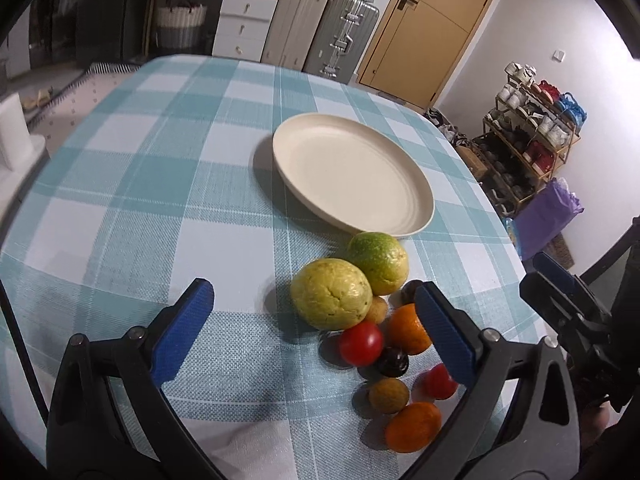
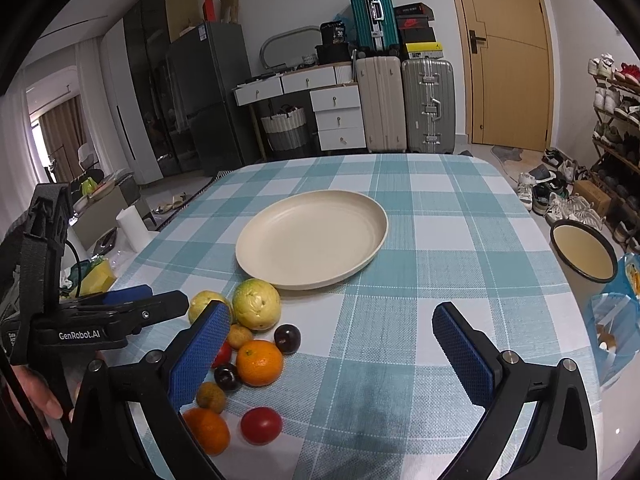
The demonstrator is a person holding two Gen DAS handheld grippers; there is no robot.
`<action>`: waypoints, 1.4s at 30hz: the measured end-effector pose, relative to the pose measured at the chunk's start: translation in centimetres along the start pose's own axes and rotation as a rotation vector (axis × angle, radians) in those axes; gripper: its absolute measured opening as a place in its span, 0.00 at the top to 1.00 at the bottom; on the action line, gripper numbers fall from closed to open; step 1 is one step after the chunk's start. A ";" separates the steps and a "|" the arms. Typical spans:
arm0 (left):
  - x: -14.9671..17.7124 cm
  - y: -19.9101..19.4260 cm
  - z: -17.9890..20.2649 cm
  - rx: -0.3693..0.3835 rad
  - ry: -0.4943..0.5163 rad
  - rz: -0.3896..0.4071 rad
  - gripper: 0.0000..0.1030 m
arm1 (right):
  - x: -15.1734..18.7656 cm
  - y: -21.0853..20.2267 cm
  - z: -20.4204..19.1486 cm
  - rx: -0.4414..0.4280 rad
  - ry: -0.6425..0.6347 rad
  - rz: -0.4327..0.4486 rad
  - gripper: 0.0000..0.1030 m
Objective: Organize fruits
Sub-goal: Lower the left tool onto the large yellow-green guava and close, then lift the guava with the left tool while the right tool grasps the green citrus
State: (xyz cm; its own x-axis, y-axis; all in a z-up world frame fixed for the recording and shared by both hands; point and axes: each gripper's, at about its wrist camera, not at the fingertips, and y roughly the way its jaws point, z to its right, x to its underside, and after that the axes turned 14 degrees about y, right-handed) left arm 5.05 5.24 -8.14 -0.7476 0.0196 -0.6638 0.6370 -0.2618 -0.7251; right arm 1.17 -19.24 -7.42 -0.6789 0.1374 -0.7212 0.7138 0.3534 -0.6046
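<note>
Nothing has yet been picked up: the plate is bare, and the fruits are heaped on the cloth just on its near side, the two guavas nearest its rim. The left gripper and right gripper are both held spread wide and empty above the table. One fruit is judged due to be straddled, clamped, then carried onto the plate.

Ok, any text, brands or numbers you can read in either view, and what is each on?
"GenRobot.AI": on the left gripper body, right wrist view.
"30": on a black box on the drawers.
Shoe boxes atop the suitcases: print too small to read.
Left wrist view: nothing legible.
</note>
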 end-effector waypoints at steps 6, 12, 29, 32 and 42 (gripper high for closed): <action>0.0 2.5 -2.0 0.123 -0.066 -0.059 0.19 | -0.3 1.2 0.1 0.003 -0.002 -0.015 0.00; -0.1 4.2 -2.9 0.218 -0.098 -0.085 0.40 | -0.7 2.5 -0.1 0.005 -0.007 -0.037 0.00; -0.2 5.0 -3.8 0.299 -0.101 -0.074 0.56 | -1.0 4.4 -0.8 0.002 -0.011 -0.086 0.00; 0.0 4.9 -4.0 0.309 -0.107 -0.068 0.55 | -0.8 4.6 -1.0 0.002 -0.016 -0.092 0.00; 0.5 5.6 -3.9 0.307 -0.124 -0.082 0.54 | -0.7 5.0 -1.4 0.000 -0.017 -0.099 0.00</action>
State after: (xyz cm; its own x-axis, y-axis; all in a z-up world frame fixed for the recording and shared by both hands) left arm 8.99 7.54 -13.21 -0.8234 -0.0599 -0.5643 0.5012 -0.5432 -0.6736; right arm 4.95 -16.30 -9.48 -0.7432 0.0859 -0.6635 0.6433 0.3644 -0.6734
